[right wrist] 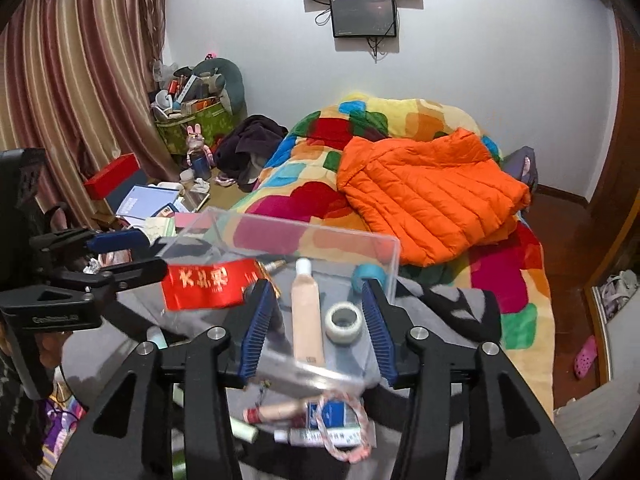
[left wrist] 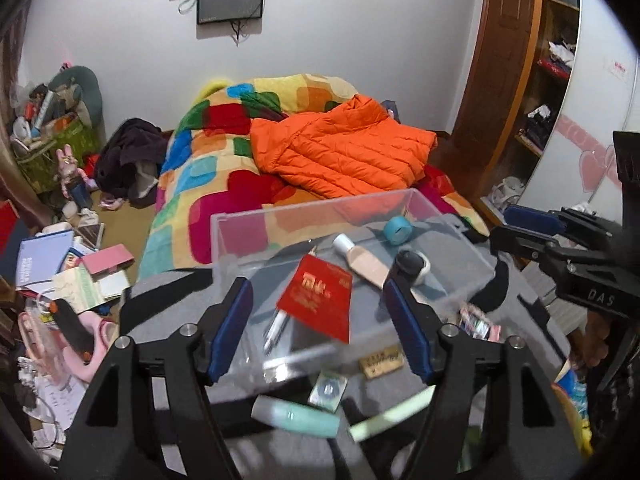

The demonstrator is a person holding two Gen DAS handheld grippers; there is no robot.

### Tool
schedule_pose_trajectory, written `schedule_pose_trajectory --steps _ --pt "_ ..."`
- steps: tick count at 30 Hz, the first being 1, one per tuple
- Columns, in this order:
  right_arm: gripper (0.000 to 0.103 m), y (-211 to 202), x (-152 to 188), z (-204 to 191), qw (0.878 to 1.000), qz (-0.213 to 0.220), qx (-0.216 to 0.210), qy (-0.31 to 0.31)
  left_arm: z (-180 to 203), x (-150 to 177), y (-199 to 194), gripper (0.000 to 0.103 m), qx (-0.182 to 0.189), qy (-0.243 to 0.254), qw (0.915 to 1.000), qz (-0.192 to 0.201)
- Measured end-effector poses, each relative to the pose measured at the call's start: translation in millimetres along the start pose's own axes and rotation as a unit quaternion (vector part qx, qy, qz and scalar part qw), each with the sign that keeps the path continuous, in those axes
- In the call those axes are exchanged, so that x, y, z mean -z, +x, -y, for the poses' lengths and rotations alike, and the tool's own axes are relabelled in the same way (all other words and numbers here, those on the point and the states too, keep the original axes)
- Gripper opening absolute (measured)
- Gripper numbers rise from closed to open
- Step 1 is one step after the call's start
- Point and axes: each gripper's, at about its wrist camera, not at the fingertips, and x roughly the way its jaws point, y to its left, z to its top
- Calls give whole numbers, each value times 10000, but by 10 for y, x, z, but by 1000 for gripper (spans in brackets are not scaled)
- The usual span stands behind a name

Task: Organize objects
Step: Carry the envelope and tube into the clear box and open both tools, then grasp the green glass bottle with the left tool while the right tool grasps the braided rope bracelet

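Two open hand-held grippers, left hand-held gripper (left wrist: pixel 320 320) above red envelope (left wrist: pixel 318 304) in clear box (left wrist: pixel 240 232)

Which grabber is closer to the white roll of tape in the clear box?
Right. The right gripper frames the white tape roll between its open fingers; the left gripper sits further left, around the red envelope.

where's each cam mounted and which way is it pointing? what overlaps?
Left wrist: on the left gripper, facing the clear box and bed; own open jaws plus the right gripper at right.
Right wrist: on the right gripper, same heading; own open jaws plus the left gripper at left.
Shared: box, red envelope, orange jacket.
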Motion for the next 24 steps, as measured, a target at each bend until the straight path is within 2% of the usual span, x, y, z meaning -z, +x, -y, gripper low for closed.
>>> schedule_pose_trajectory --steps 2,5,13,16,20,24 --pt "48 -25 110 22 10000 -59 47 32 53 114 -64 73 -79 33 10000 5" --pt "53 -27 259 83 9998 -148 81 124 113 291 -123 74 -4 -36 10000 -80" --pt "54 32 894 284 9958 -721 239 512 334 738 -79 74 182 -283 9986 -400" --pt "54 65 1084 347 9935 -859 271 693 452 852 -89 74 393 -336 9977 -429" --pt "54 54 1230 421 9914 -835 246 976 609 918 -123 74 513 -307 9973 -430" --pt "53 136 1228 452 9905 -850 432 992 765 992 -159 74 685 -231 9963 -460"
